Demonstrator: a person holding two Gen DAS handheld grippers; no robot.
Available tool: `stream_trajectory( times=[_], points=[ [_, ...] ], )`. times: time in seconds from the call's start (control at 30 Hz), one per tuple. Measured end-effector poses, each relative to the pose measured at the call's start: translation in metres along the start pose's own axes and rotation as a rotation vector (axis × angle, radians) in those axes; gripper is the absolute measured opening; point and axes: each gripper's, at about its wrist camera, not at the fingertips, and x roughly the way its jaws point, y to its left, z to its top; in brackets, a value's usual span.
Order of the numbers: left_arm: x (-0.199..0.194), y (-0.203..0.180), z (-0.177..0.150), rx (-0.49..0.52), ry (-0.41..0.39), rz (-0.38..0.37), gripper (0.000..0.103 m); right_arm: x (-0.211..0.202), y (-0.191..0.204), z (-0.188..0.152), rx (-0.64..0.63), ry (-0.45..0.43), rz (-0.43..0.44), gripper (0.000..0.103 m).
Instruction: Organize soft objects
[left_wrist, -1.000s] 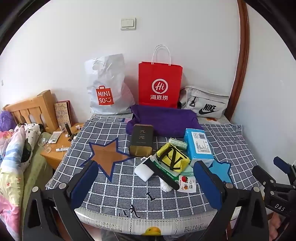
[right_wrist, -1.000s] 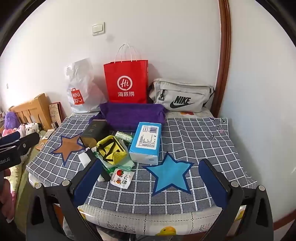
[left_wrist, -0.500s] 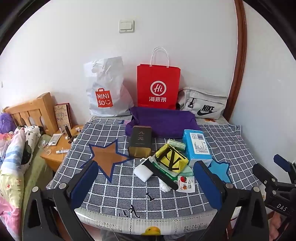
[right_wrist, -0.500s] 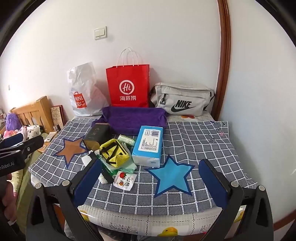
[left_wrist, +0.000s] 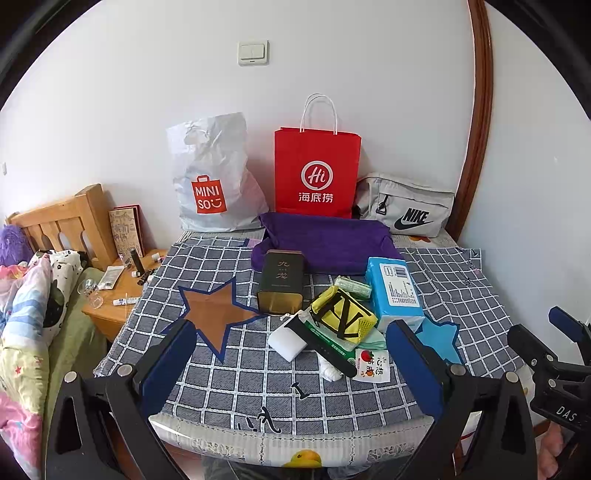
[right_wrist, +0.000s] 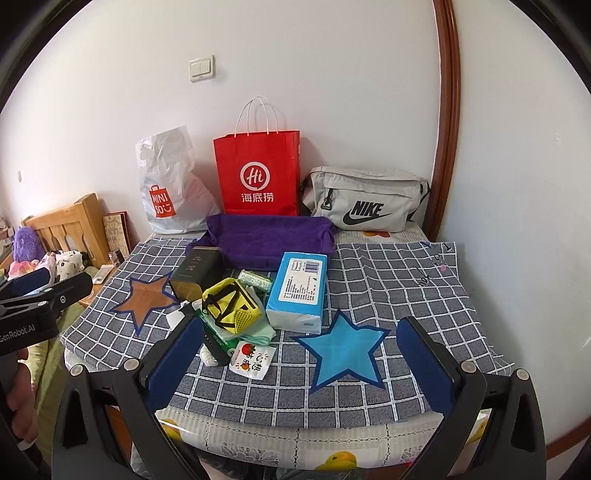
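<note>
1. Both tongs spread wide and empty at the near edge of the checked cloth (right_wrist: 388, 280): left gripper (left_wrist: 291, 365), right gripper (right_wrist: 299, 365).
2. Soft goods heaped mid-cloth: yellow mesh pouch (left_wrist: 341, 314) atop a green packet (left_wrist: 327, 338), touching the blue tissue pack (right_wrist: 299, 288); white sponge (left_wrist: 287, 339) just beside.
3. Likely to slump or drag neighbours if the pouch gets lifted first; thin snack sachet (right_wrist: 251, 360) prone to slipping from the pads.
4. Purple fabric tray (right_wrist: 267, 236) behind the heap, apparently empty; red paper bag (left_wrist: 317, 173), white plastic bag (left_wrist: 214, 177) and grey waist bag (right_wrist: 365, 201) against the wall, contents hidden.

Left gripper (left_wrist: 295, 365), right gripper (right_wrist: 299, 365), jaws spread wide
</note>
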Motion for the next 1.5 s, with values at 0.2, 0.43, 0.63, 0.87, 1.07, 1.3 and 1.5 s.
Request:
stream_trajectory(
  times=[0.2,0.43,0.63,0.87,1.07,1.3,1.5],
  points=[
    [0.0001,-0.0005,-0.0001,-0.001,-0.001,0.001,0.103,-0.0018,0.0013,0.0012,-0.006,-0.003,-0.004,0.103],
    [0.0001,-0.0009,-0.0003,0.001,-0.001,0.001,0.103,-0.0032,0.0022,-0.0005,-0.007,-0.008,-0.004,0.103],
    [0.0000,-0.0011,-0.0002,0.002,-0.001,0.002,0.103,-0.0034,0.0021,-0.0011,-0.004,-0.008,-0.004,0.103],
    [-0.0001,-0.0015,-0.0007,0.002,-0.001,0.003,0.103,-0.0041,0.0024,-0.0013,-0.003,-0.012,-0.006,0.103],
    [0.0001,-0.0020,-0.0006,0.003,-0.001,0.003,0.103,-0.0042,0.0025,-0.0015,-0.005,-0.014,-0.006,0.103],
    [-0.0011,0.0011,-0.0011,0.002,0.001,0.005,0.103,-0.0046,0.0024,-0.0022,-0.006,-0.015,-0.006,0.103],
    [-0.0017,0.0022,-0.0014,0.003,0.001,0.007,0.103,-0.0046,0.0027,-0.0024,-0.005,-0.015,-0.006,0.103]
  ],
)
